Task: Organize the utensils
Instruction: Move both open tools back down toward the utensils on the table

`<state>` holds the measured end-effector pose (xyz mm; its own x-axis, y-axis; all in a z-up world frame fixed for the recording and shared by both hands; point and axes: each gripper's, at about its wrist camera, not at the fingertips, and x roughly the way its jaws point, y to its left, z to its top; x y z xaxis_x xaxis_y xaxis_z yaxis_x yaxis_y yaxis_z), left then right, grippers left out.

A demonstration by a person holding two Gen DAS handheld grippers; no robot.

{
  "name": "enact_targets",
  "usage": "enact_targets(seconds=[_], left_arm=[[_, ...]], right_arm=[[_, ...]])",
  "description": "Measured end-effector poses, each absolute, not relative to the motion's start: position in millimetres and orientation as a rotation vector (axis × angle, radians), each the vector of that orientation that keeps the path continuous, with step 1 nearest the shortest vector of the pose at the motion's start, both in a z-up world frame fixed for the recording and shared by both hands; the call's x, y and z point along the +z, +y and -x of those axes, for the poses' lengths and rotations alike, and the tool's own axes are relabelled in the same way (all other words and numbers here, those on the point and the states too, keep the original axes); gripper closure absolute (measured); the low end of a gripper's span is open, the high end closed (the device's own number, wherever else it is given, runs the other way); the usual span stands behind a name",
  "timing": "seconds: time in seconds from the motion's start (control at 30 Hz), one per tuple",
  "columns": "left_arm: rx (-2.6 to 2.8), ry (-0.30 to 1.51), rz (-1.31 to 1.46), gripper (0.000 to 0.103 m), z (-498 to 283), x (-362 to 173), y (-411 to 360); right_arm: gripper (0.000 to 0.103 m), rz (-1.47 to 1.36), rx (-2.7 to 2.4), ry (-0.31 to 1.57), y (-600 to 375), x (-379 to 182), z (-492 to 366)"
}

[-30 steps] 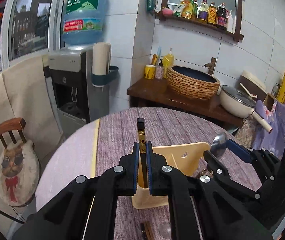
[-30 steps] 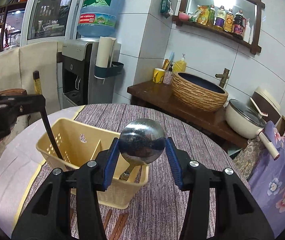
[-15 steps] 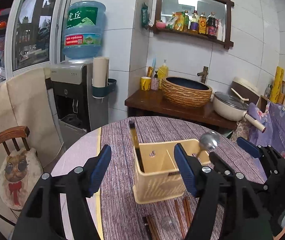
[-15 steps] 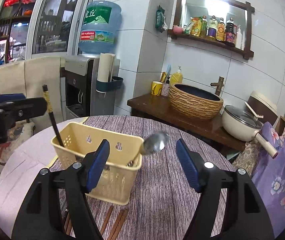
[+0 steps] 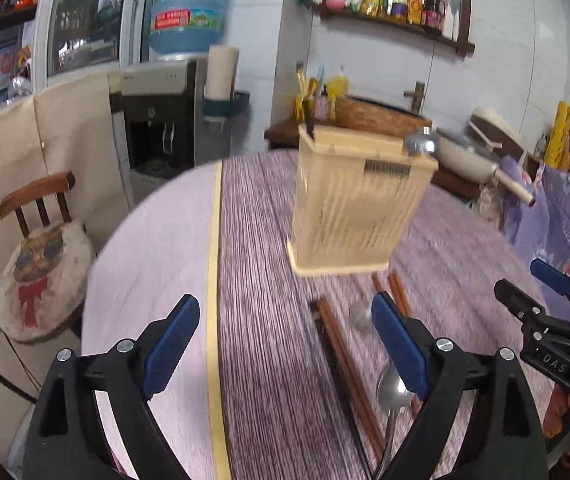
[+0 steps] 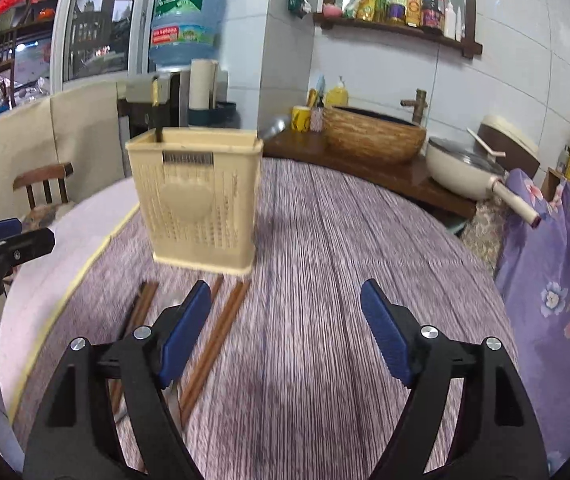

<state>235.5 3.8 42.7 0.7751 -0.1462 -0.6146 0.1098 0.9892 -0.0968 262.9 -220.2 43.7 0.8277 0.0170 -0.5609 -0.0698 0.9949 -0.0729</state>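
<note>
Both my grippers, left (image 5: 285, 344) and right (image 6: 285, 328), were opening wide, empty; chopsticks (image 6: 213, 336) and spoon (image 5: 393, 394) lay flat before the basket (image 6: 197, 200); a low pinch might skid them across the cloth.

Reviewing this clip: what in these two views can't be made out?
- Holder contents: walls hide all but a chopstick top and spoon bowl, both views.
- Chopsticks count on table: motion blur, plus right tongs' finger, right view.
- Spoon handle: cut by bottom edge, left view.
</note>
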Motion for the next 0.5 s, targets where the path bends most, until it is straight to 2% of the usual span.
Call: enact_targets(seconds=[0.1, 0.27, 0.33, 0.5], left_arm=[[-0.148, 0.725, 0.069, 0.02, -232, 24, 3], [-0.165, 0.777, 0.078, 0.04, -222, 2, 3], [-0.183, 0.792, 0.075, 0.044, -218, -4, -1], [-0.263, 0.795, 0.018, 0.046, -209, -11, -23]], right_arm=[[0.026, 0.057, 0.063, 0.657, -222, 24, -255], [0.026, 0.017, 0.061, 0.722, -223, -3, -247], [0.026, -0.021, 0.054, 0.754, -228, -14, -244], [0.026, -0.078, 0.006, 0.78, -242, -25, -236]])
